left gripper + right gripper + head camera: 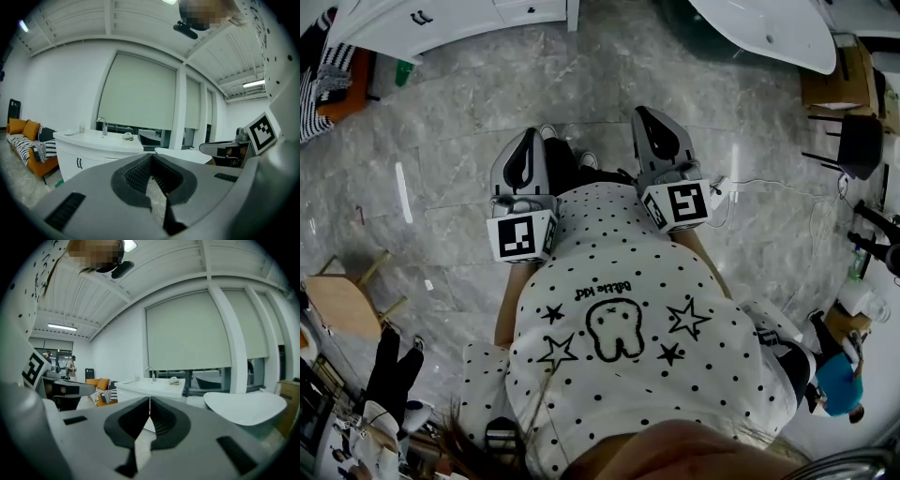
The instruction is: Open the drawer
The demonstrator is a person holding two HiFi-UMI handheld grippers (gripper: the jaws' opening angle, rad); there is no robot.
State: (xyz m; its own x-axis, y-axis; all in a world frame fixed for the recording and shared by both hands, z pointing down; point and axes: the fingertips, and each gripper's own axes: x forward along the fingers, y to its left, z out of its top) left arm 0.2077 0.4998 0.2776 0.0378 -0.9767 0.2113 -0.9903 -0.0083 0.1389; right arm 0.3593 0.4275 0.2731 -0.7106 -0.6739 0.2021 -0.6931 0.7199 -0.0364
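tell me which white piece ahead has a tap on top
The cabinet with dark door handles, beside the orange sofa; the oval piece has none.

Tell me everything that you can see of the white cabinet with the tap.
The white cabinet stands on the grey floor before the window, with nothing touching its front. Its smooth, glossy top is curved and bears a metal tap and a few small things. Two dark handles sit on its doors, which look shut.
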